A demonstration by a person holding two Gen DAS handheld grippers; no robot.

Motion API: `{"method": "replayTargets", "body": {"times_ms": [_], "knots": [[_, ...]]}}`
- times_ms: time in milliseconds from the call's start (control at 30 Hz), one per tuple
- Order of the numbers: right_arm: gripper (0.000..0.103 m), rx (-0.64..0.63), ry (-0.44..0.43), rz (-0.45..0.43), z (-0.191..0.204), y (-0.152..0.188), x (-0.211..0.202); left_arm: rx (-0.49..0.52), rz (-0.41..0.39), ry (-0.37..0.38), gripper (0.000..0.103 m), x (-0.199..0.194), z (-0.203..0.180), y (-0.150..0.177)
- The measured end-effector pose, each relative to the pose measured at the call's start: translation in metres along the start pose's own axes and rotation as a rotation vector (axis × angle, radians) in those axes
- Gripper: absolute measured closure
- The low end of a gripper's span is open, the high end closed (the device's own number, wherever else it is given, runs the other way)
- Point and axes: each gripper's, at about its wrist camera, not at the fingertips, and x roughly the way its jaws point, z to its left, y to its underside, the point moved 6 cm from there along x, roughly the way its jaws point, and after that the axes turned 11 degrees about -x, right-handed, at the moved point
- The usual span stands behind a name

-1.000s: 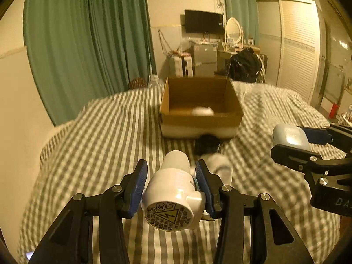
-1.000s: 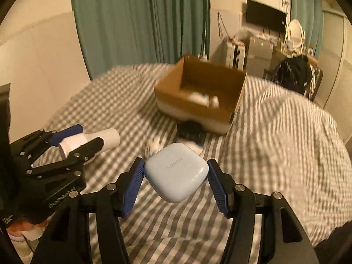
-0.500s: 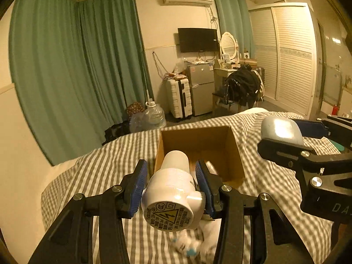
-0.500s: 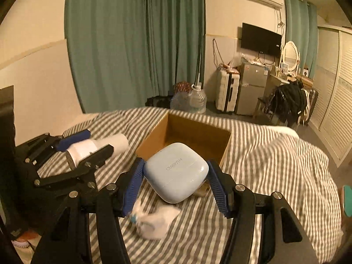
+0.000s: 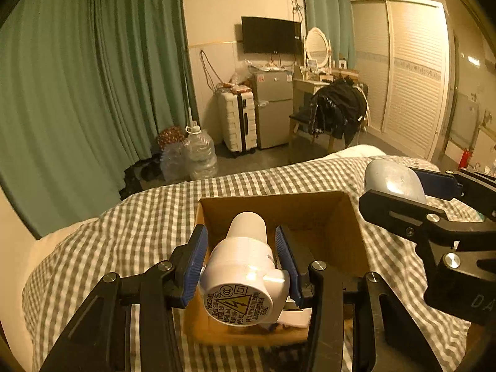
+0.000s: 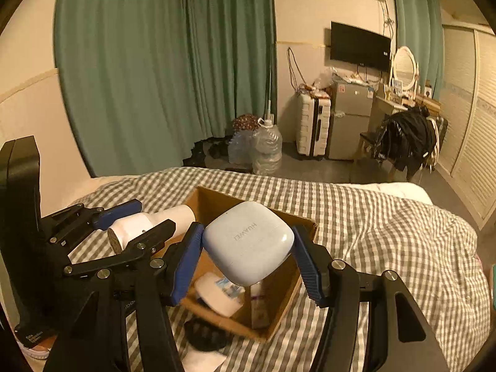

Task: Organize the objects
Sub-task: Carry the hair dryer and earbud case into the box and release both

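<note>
Right gripper clamping earbud case, above cardboard box

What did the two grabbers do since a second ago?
Both carried their things forward over the bed to the cardboard box, which now sits right beneath them. Unchanged: the left gripper holds the white plug, the right gripper the pale-blue earbud case.

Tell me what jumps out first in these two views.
Two loaded tools over an open cardboard box on the checked bedspread. The left tool clamps a white plug-in adapter with a warning triangle on its end; the right tool clamps a pale blue earbud case above the box.
</note>
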Motion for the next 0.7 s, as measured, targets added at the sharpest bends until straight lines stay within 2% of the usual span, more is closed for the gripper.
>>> {"method": "replayTargets", "body": {"times_ms": [200, 433, 600, 700], "knots": [[0.045, 0.017, -0.008, 0.04, -0.013, 0.002, 0.054, 0.037, 0.029, -0.002, 0.056, 0.05, -0.001, 0.009], [0.045, 0.036, -0.017, 0.137, -0.015, 0.038, 0.109, 0.041, 0.158, 0.013, 0.056, 0.098, 0.004, 0.047], [0.045, 0.042, -0.015, 0.182, -0.018, 0.054, 0.126, 0.035, 0.2, 0.023, 0.056, 0.108, 0.003, 0.062], [0.045, 0.057, -0.018, 0.193, -0.02, 0.06, 0.128, 0.053, 0.189, 0.013, 0.056, 0.108, 0.0, 0.067]]}}
